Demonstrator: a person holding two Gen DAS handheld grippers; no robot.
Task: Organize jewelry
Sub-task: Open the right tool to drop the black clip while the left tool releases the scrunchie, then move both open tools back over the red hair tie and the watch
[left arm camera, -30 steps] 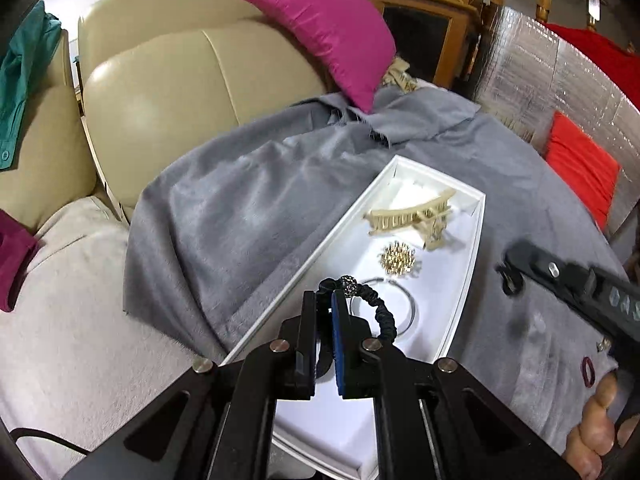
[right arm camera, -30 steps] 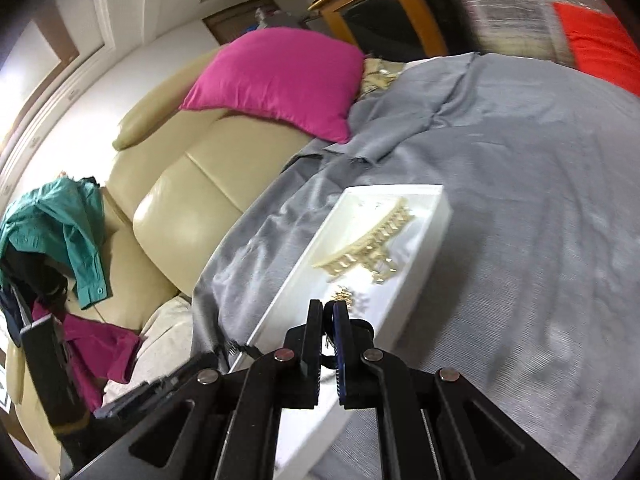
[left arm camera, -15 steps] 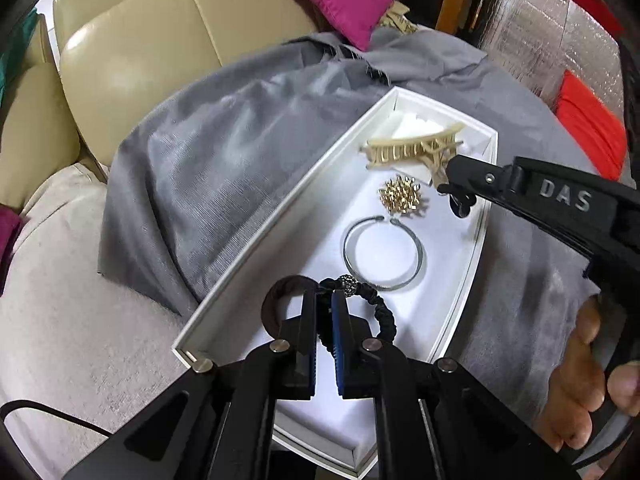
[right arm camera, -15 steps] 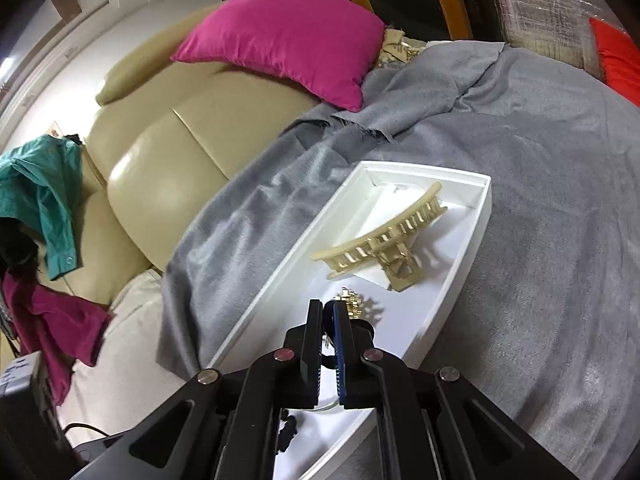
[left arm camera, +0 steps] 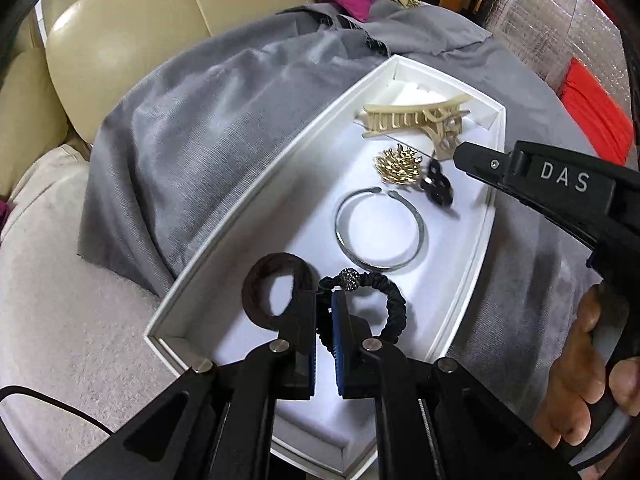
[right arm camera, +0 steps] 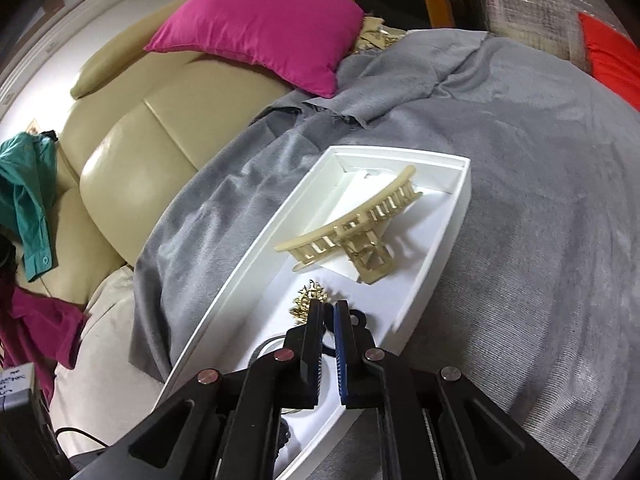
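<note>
Two grippers low over the white tray (left arm camera: 224, 248), each pinching jewelry.

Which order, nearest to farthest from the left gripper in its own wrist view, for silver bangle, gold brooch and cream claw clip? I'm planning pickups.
1. Silver open bangle, mid-tray, just beyond the left gripper.
2. Gold spiky brooch, past it.
3. Cream plastic claw clip, at the far end.

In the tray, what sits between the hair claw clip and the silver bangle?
The gold spiky brooch lies between the claw clip and the bangle, seen in the left wrist view.
</note>
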